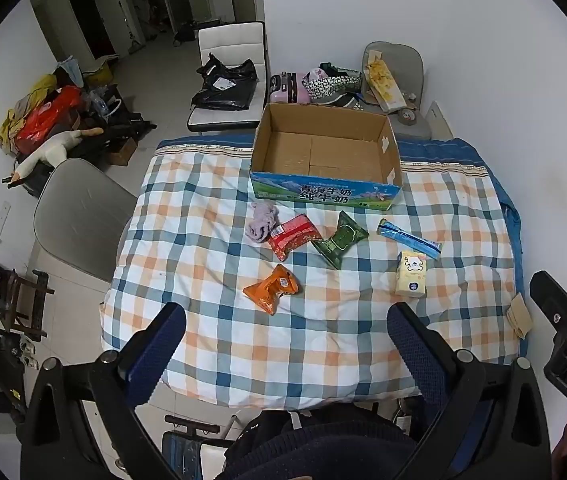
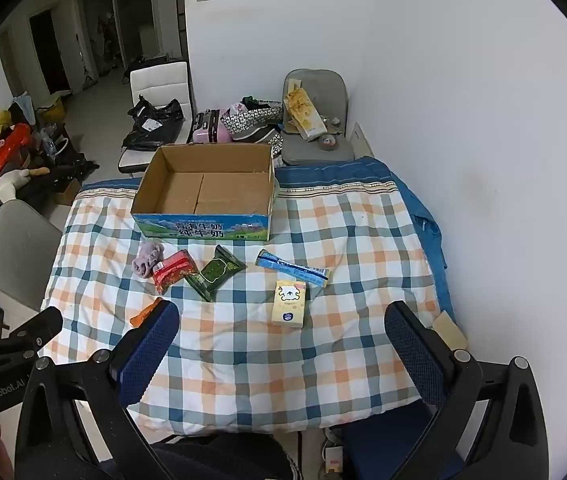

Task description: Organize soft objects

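An open, empty cardboard box [image 1: 325,150] [image 2: 203,188] stands at the far side of the checked quilt [image 1: 211,344] [image 2: 243,368]. In front of it lie a purple cloth [image 1: 261,222] [image 2: 146,260], a red packet [image 1: 293,236] [image 2: 173,271], a green packet [image 1: 339,238] [image 2: 214,271], a blue tube-like pack [image 1: 409,238] [image 2: 292,268], a yellow tissue pack [image 1: 410,273] [image 2: 289,303] and an orange packet [image 1: 272,289] [image 2: 145,312]. My left gripper [image 1: 285,320] is open and empty above the near quilt. My right gripper [image 2: 281,320] is open and empty too.
A grey chair [image 1: 79,216] [image 2: 17,252] stands left of the table. A white chair with a black bag [image 1: 227,84] [image 2: 155,124], a pink suitcase [image 1: 285,88] and another grey chair with clutter [image 1: 393,80] [image 2: 315,120] stand behind. A white wall runs along the right.
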Motion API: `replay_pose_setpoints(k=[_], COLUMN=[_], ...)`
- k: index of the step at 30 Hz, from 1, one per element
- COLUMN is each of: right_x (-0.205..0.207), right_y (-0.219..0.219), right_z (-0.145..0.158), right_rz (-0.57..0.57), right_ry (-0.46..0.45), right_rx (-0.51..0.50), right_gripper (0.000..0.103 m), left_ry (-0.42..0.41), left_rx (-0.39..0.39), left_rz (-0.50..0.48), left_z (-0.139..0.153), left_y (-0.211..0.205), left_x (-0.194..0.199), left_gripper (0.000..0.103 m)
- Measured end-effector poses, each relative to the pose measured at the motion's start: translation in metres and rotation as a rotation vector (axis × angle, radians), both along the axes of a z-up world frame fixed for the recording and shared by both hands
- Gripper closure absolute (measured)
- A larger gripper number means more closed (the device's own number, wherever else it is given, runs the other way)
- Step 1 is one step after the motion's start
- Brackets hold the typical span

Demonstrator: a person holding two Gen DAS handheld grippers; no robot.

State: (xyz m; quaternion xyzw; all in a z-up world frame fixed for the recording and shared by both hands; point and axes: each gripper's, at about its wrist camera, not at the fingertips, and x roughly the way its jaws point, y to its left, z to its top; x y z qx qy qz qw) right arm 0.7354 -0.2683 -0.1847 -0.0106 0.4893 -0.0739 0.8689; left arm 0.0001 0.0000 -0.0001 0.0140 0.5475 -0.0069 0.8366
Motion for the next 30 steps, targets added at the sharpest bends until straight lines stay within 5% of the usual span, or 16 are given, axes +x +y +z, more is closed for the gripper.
replay_pose_setpoints(k=[30], right_x=[-0.003], right_y=[-0.006], right_z=[-0.019], right_rz=[-0.025], right_ry=[0.060], right_rx=[-0.013], right_gripper=[0.000], left_ry=[0.057], left_rx=[-0.020], left_rz=[-0.003], left_z=[-0.016], left_y=[-0.001], left_x=[-0.010], left_gripper=[0.000])
